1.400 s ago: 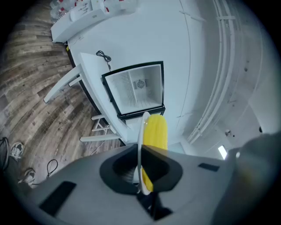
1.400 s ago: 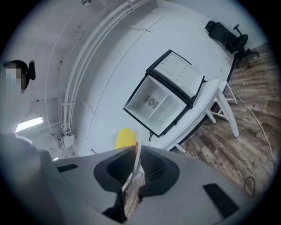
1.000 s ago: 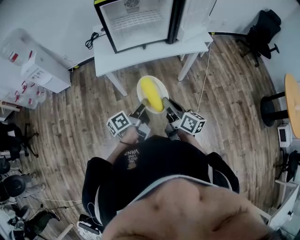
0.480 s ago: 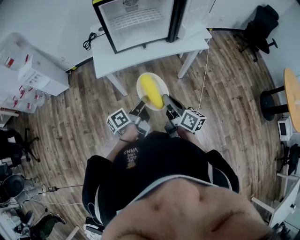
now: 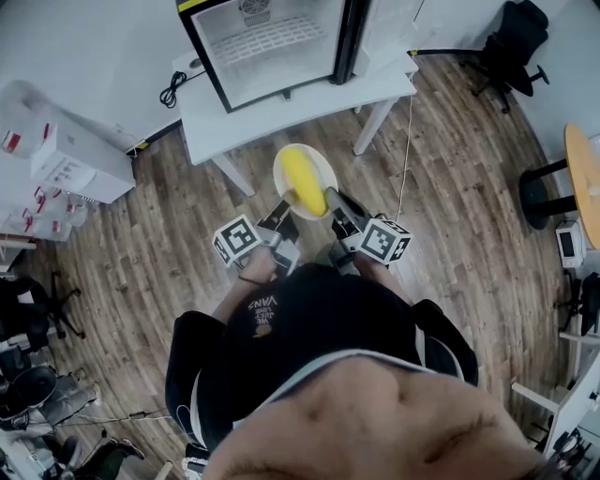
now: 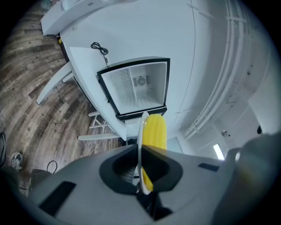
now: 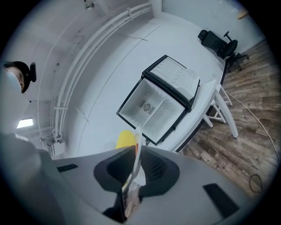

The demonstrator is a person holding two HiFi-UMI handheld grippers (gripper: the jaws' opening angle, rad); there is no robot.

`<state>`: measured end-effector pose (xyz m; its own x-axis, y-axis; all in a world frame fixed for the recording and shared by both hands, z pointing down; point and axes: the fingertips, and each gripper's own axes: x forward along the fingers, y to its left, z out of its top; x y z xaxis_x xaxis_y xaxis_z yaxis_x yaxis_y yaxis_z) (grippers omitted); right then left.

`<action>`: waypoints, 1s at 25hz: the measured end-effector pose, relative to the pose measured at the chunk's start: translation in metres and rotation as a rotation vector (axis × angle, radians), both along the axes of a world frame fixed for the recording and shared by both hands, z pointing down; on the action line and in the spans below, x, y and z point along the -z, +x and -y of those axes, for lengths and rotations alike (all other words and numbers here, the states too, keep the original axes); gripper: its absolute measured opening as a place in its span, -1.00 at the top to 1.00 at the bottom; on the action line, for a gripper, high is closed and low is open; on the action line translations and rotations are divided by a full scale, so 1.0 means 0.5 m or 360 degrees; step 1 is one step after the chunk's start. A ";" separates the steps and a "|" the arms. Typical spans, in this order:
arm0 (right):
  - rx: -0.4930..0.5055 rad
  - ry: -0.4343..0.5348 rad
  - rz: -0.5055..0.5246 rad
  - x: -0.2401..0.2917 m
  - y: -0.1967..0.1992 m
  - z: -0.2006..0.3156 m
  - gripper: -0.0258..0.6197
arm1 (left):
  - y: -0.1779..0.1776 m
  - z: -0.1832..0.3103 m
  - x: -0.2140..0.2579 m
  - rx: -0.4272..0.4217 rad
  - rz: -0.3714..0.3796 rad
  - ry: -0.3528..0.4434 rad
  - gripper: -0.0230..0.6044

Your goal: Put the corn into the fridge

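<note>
A yellow corn cob [image 5: 303,180] lies on a white plate [image 5: 322,165] that I carry in front of me above the wooden floor. My left gripper [image 5: 283,218] is shut on the plate's near left rim, and my right gripper [image 5: 333,205] is shut on its near right rim. In the left gripper view the plate [image 6: 141,145] stands edge-on between the jaws with the corn [image 6: 154,132] to its right. Seen from the right gripper, the plate's edge [image 7: 137,154] is pinched and the corn [image 7: 126,138] peeks out at its left. The small fridge [image 5: 267,42] stands ahead with its door [image 5: 389,28] swung open.
The fridge sits on a white table [image 5: 281,103] against the wall, a black cable [image 5: 175,82] beside it. White boxes [image 5: 70,155] stand at the left, a black office chair [image 5: 511,47] at the back right, and a round wooden table [image 5: 583,178] at the right edge.
Both grippers and the plate with the corn have come a little closer to the table and the open fridge. The grip on the plate is the same.
</note>
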<state>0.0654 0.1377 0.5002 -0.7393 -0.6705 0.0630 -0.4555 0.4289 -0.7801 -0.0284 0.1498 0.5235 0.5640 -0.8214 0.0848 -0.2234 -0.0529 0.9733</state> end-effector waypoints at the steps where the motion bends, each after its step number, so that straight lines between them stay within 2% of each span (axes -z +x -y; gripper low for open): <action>1: -0.0003 -0.0002 0.0000 -0.001 -0.001 0.003 0.79 | 0.000 0.003 -0.001 -0.0001 -0.0002 -0.0004 0.84; 8: 0.0028 -0.0015 -0.0002 -0.004 0.007 0.045 0.79 | 0.007 0.041 -0.004 0.0028 -0.0009 -0.0020 0.84; 25: 0.0203 0.0011 -0.0029 0.009 0.033 0.219 0.79 | 0.038 0.195 0.006 0.0201 -0.0024 -0.0005 0.84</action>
<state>0.0821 0.0283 0.4955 -0.8175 -0.5713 0.0726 -0.4107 0.4899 -0.7690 -0.0095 0.0522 0.5207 0.4572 -0.8858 0.0800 -0.2137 -0.0221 0.9766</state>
